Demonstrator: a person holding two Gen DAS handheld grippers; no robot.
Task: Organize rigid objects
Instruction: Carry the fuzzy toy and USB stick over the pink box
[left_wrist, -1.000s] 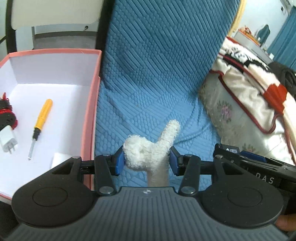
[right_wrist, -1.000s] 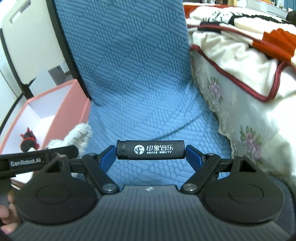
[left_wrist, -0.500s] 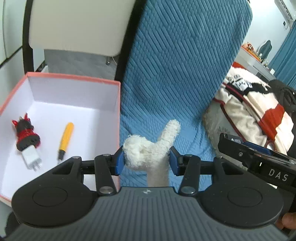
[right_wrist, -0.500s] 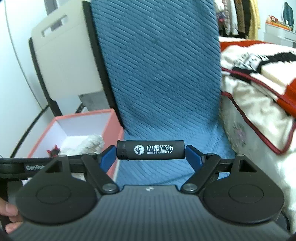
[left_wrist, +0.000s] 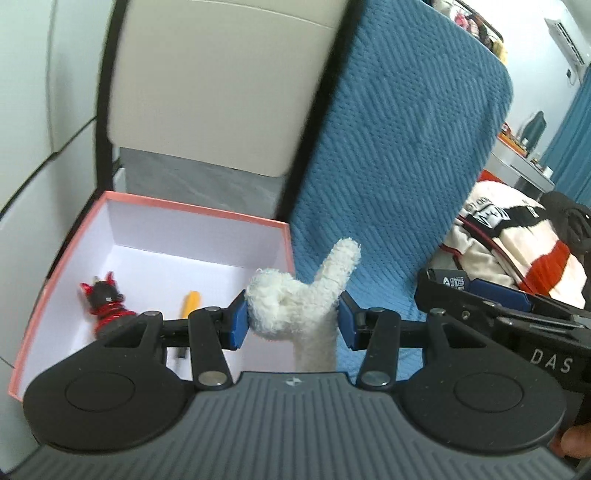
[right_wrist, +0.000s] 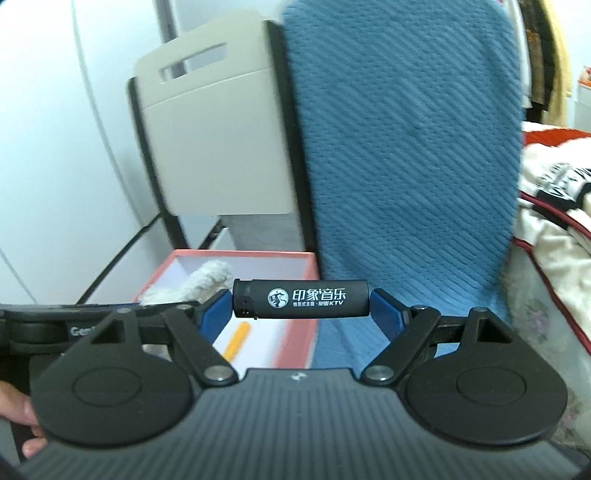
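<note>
Two held things: a white plush toy (left_wrist: 295, 302) and a black lighter (right_wrist: 301, 298), one in each claw.
Plush toy: fuzzy, terry-like pile, a rounded lump with one finger-shaped limb slanting up and to the right; its lower stem drops behind the tool body and is cut off.
Left claw (left_wrist: 291, 319): blue pads pinch the plush toy from both sides, over the box's near right corner.
Lighter: smooth matte cylinder lying crosswise, white logo and printed characters along its side, a notched cap at its left end.
Right claw (right_wrist: 301, 315): blue pads press on the two ends of the lighter, held in front of the blue cover, just right of the box.
Box (left_wrist: 177, 212): rectangular, salmon-pink outside and rim, plain white inside, open at the top; its near edge is hidden by the tools.
Inside the box: a yellow-handled screwdriver (left_wrist: 189, 301), mostly covered by the claw arm, and a red-and-black bundle (left_wrist: 105, 304) whose make-up is hard to tell.
Blue cover (left_wrist: 399, 155): quilted, ribbed fabric draped over a tall back.
Beige panel (right_wrist: 210, 144): smooth, hard, with a slot cut-out, blurred.
Bedding (left_wrist: 509, 240): soft white, red and black folds at far right.
Fingers (right_wrist: 22, 413): a person's, at the lower left edge, partly cut off.
</note>
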